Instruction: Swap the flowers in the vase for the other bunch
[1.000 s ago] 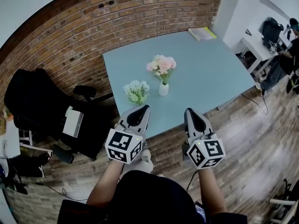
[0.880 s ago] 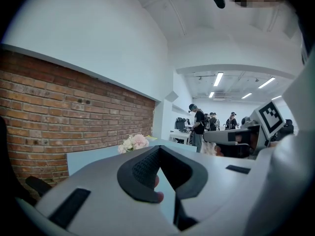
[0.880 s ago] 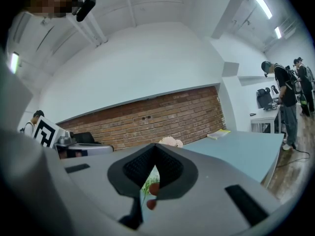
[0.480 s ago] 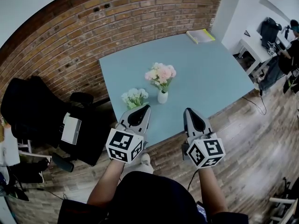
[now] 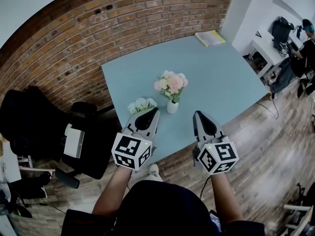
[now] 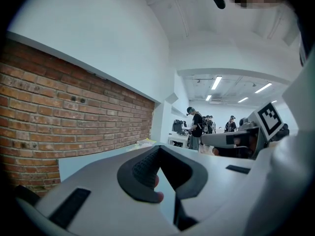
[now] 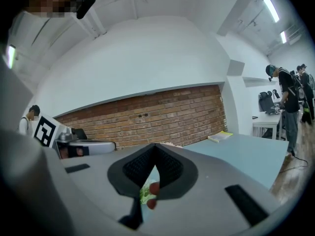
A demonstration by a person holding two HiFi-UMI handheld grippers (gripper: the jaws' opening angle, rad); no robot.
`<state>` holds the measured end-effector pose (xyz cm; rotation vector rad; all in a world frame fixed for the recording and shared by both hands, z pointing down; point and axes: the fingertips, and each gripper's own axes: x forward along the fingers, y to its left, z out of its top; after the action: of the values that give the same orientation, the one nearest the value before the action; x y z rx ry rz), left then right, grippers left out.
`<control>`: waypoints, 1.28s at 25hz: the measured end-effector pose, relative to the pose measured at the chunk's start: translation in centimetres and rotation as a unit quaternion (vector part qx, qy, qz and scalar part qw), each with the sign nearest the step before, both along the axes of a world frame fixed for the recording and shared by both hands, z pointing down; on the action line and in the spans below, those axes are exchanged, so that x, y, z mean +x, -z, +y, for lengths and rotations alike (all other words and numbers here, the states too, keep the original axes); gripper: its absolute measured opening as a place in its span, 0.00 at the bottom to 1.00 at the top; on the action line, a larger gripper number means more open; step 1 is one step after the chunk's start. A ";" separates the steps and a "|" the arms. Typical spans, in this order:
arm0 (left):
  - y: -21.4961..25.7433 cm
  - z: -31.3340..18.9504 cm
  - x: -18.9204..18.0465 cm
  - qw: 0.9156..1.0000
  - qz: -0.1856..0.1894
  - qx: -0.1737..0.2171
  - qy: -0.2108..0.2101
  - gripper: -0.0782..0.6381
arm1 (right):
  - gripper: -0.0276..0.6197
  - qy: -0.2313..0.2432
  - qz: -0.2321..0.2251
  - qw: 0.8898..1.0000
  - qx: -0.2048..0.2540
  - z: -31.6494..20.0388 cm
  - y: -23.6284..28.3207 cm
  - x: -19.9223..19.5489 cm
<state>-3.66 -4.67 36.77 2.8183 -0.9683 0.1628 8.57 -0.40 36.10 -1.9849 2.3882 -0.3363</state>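
Observation:
A small white vase [image 5: 172, 106] stands on the light blue table [image 5: 216, 73], with pink flowers [image 5: 170, 84] in it. A bunch of pale green-white flowers [image 5: 140, 104] lies on the table just left of the vase. My left gripper [image 5: 153, 111] is shut and empty, its tip right beside the green-white bunch. My right gripper [image 5: 197, 115] is shut and empty too, over the table's near edge, to the right of the vase. In the right gripper view a bit of green shows through the slit between the shut jaws of my right gripper [image 7: 155, 149].
A brick wall [image 5: 98, 28] backs the table. A black office chair [image 5: 39, 127] with a white box on it stands to the left. A yellow-edged book [image 5: 210, 37] lies at the table's far corner. White desks and people are at the far right.
Both grippers have moved forward towards the table together, still shut. The vase and the green-white bunch now sit closer to the gripper tips in the head view.

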 end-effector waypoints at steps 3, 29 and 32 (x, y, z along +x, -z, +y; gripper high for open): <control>-0.1 -1.1 -0.3 1.000 0.003 -0.003 -0.002 0.11 | 0.06 -0.003 0.004 1.000 -0.003 -1.1 -0.1 -0.3; -1.4 -7.1 -2.8 0.999 0.025 -0.022 -0.018 0.11 | 0.06 -0.041 0.019 0.999 -0.023 -6.7 -1.7 -1.8; -1.8 -7.3 -3.1 0.999 0.026 -0.027 -0.017 0.11 | 0.06 -0.044 0.020 0.998 -0.027 -6.9 -2.1 -1.7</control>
<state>-6.73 -11.98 38.57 2.7772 -0.8913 0.1171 6.85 -7.29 38.23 -2.1334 2.3290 -0.3644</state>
